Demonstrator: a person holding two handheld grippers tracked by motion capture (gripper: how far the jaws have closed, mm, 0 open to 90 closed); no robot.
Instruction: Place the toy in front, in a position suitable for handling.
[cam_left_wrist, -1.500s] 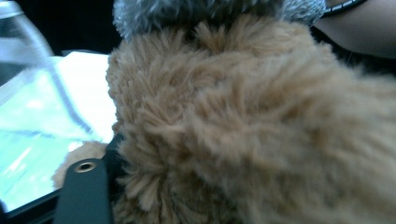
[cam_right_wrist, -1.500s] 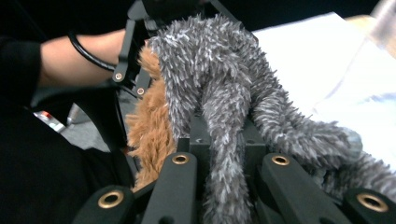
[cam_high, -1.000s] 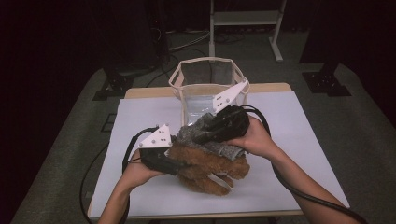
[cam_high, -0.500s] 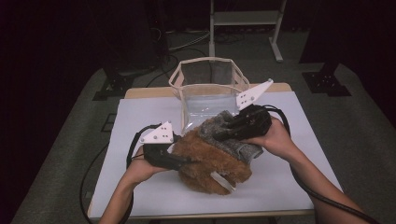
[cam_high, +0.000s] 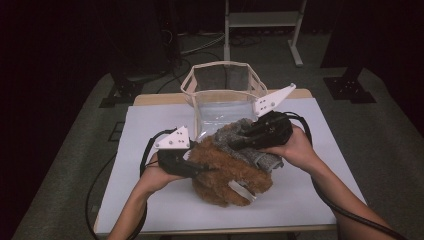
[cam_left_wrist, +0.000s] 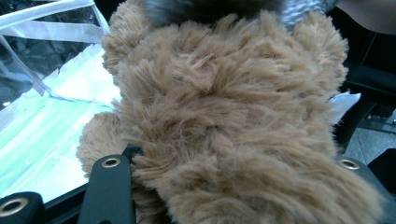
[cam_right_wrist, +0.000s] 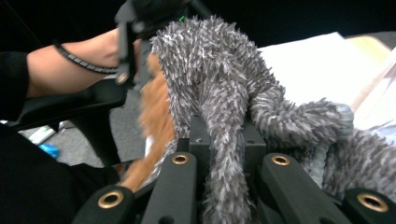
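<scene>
Two fuzzy garments, each pinched by a gripper.

The left gripper (cam_high: 200, 169) clamps the brown fleece (cam_high: 227, 175) on the table (cam_high: 145, 130); the right gripper (cam_high: 239, 143) grips the grey fuzzy garment (cam_high: 235, 131) atop it, near the clear bag (cam_high: 222, 102).

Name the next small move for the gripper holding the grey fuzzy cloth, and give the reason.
Probably lift the right gripper up and away toward the clear bag. Its jaws pinch a fold of the grey fuzzy cloth, which still lies against the brown furry piece that the left gripper grips, so the two need parting first.
</scene>
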